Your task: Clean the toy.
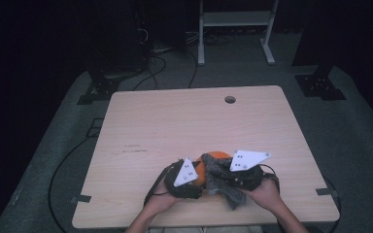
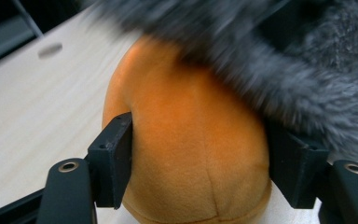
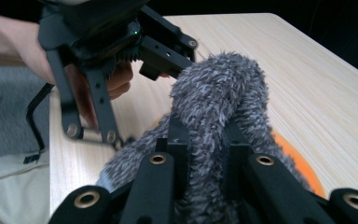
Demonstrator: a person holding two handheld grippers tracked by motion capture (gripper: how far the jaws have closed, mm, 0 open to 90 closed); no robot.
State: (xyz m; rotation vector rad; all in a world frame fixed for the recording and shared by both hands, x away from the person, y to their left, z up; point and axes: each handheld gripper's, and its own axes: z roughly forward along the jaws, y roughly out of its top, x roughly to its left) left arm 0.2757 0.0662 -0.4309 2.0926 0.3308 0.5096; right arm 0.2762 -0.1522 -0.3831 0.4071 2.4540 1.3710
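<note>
Near the front edge of the pale wooden table, the person had both tools bunched around one soft bundle. The left gripper had its two black jaws set against the flanks of an orange plush toy, one pad on each side, the fabric bulging slightly between them; the jaws stood partly open, as wide as the rounded body required, and they gripped it. In the high view that same left gripper sat just left of the toy, which showed as an orange dome resting on the tabletop.

The right gripper was pinched nearly closed on a fold of grey fuzzy cloth, with a ridge of the pile squeezed up between its jaws. The cloth (shaggy, rather like a sock or small cover) lay draped over the top of the toy and touched it, and an orange strip showed beside it in the right gripper view. From above, the right gripper lay just right of the toy, and the cloth trailed down toward the table's near edge.

A round hole marked the far side of the table, well apart from the work. The left hand was wrapped around its tool.
</note>
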